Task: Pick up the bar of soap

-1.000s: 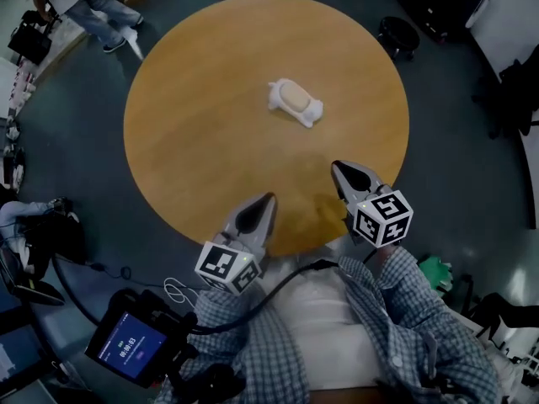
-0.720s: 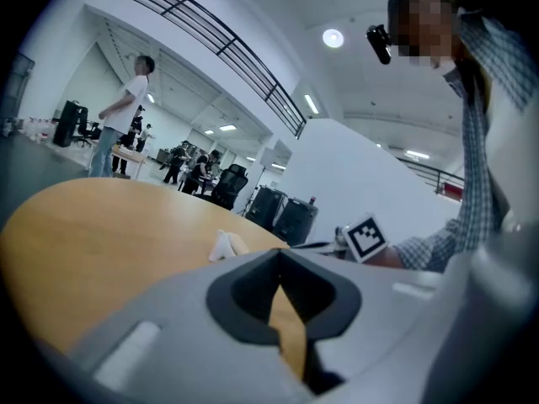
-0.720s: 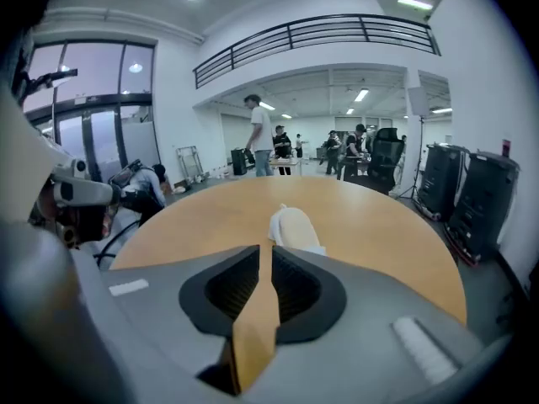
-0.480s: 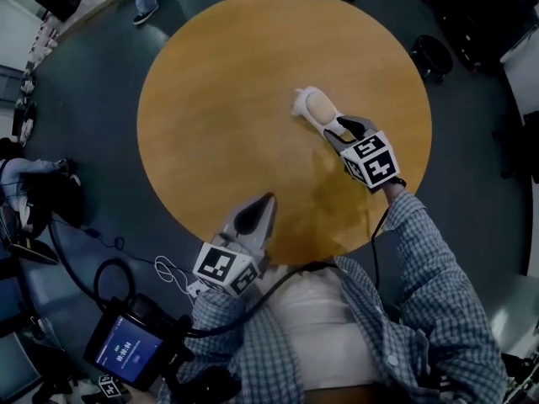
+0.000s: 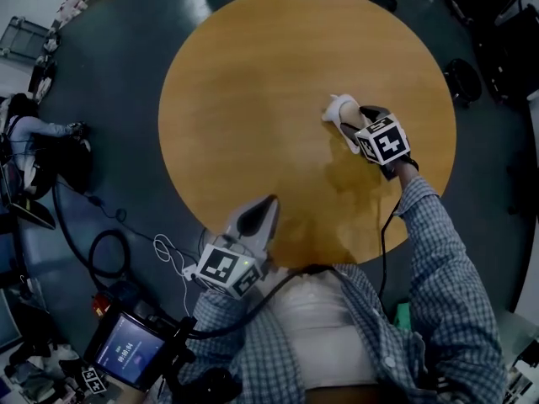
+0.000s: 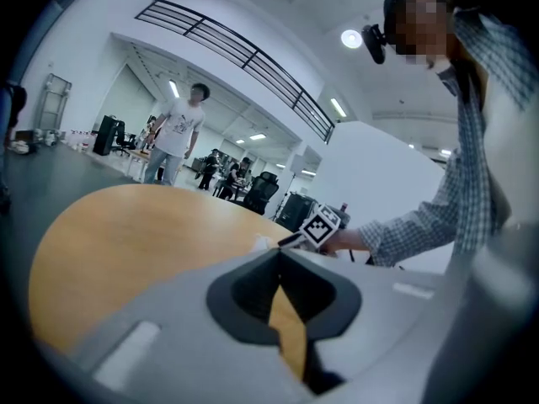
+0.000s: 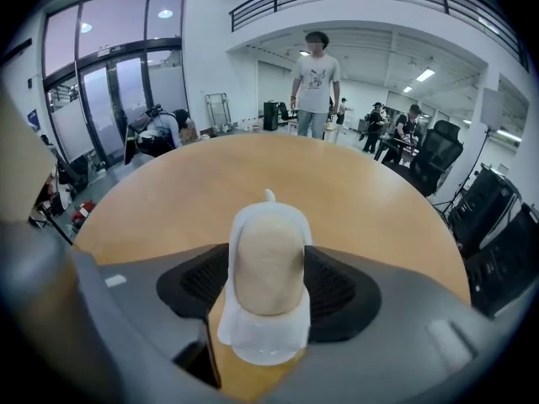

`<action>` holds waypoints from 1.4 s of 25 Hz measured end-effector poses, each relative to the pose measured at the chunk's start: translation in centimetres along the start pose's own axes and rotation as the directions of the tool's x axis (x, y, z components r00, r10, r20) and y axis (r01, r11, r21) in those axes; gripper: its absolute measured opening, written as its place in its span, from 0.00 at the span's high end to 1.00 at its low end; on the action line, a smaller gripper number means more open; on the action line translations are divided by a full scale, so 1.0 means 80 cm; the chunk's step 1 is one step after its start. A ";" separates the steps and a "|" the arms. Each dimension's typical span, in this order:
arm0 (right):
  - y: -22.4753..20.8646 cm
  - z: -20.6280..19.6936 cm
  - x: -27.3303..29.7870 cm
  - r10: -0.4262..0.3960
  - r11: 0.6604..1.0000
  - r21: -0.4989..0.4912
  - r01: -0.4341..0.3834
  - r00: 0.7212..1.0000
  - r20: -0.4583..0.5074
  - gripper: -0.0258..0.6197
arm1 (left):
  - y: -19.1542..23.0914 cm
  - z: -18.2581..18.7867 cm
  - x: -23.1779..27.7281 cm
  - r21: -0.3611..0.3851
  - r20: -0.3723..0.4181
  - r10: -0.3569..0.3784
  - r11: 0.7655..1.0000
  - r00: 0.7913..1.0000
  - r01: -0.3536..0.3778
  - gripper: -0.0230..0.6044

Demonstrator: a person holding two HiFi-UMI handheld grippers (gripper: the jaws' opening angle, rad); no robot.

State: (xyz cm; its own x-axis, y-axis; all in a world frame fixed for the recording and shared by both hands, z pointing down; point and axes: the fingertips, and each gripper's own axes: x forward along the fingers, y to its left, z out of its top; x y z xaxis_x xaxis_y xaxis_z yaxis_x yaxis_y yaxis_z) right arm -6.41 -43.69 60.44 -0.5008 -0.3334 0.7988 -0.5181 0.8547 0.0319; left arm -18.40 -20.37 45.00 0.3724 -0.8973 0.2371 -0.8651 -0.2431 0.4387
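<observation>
The soap (image 7: pixel 268 255) is seen lying in a white dish (image 7: pixel 259 337) on the table (image 5: pixel 253 99), between the jaws of the right gripper (image 5: pixel 358 123), which are opening wide and are not pressed on it. If they are closed too low, the dish may well be pinched along with the bar and lifted too. A rounded, likely slick bar could also be squeezed out forward if gripped off centre. The left gripper (image 5: pixel 268 202) is held empty with jaws pressed together at the table's near edge, well apart, so the dish is not steadied.
</observation>
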 end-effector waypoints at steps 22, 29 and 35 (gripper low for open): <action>-0.004 0.003 -0.011 0.025 0.970 0.237 -0.050 0.994 0.107 0.55 | 0.007 -0.006 -0.004 0.018 0.023 -0.027 0.999 0.999 0.027 0.97; 0.005 0.031 -0.090 0.001 0.928 0.355 -0.117 0.951 0.309 0.55 | -0.014 0.008 0.004 0.035 0.022 -0.085 0.996 0.996 0.084 0.97; 0.024 0.033 -0.192 -0.071 0.880 0.443 -0.171 0.876 0.478 0.55 | -0.052 0.015 0.026 0.060 -0.001 -0.181 0.982 0.983 0.181 0.97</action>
State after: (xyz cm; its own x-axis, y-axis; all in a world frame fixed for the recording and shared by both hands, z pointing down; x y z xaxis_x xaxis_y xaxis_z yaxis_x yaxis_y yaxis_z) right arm -1.56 -37.95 46.66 -0.7333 -0.5423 0.4101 -0.6776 0.6326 -0.3751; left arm -14.42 -21.70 42.61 0.5232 -0.8381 0.1541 -0.8020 -0.4232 0.4216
